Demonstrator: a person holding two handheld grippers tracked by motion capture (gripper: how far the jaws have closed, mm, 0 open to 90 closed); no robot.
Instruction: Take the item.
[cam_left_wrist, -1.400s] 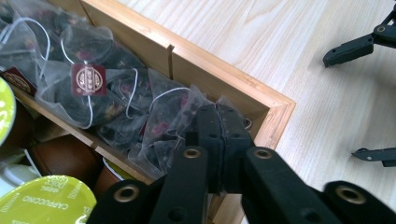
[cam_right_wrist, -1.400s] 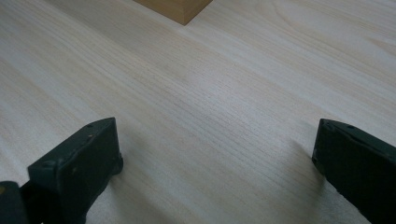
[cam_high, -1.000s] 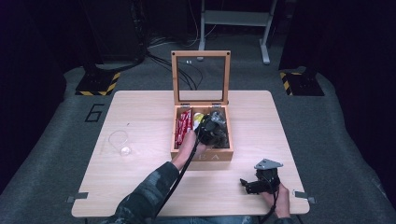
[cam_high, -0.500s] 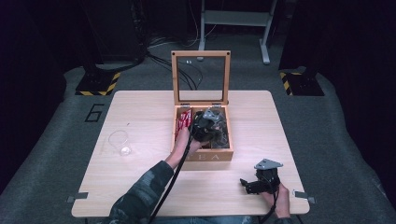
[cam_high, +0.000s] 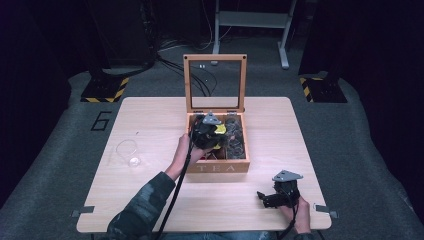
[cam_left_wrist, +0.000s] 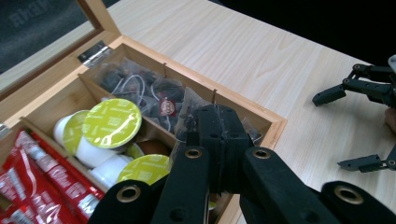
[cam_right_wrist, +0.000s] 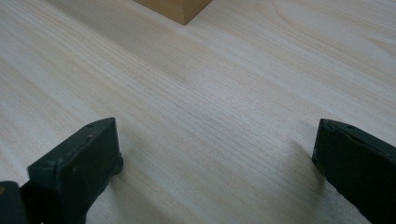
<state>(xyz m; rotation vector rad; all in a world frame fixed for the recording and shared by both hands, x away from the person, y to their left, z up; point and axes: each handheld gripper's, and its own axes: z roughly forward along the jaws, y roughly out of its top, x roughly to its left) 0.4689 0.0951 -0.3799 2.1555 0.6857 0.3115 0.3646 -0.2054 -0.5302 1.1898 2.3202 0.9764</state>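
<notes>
The open wooden tea box (cam_high: 222, 167) stands mid-table, lid upright. Inside are red sachets (cam_left_wrist: 32, 175), green-lidded capsules (cam_left_wrist: 112, 122) and clear packets of dark tea bags (cam_left_wrist: 140, 86). My left gripper (cam_high: 207, 131) hovers over the box's left half, jaws shut; in the left gripper view (cam_left_wrist: 215, 116) a clear tea bag packet (cam_left_wrist: 188, 100) is pinched at the tips, raised above the compartments. My right gripper (cam_high: 267, 197) rests on the table at the front right, open and empty, its jaws wide apart (cam_right_wrist: 215, 154) over bare wood.
A small clear plastic lid with a ring (cam_high: 131, 154) lies on the table's left part. The box's glass lid (cam_high: 215, 82) stands up at the back. A corner of the box (cam_right_wrist: 175, 7) lies just ahead of the right gripper.
My left gripper has risen and shifted left over the box, now covering the red sachets in the high view. The right gripper has stayed put.
</notes>
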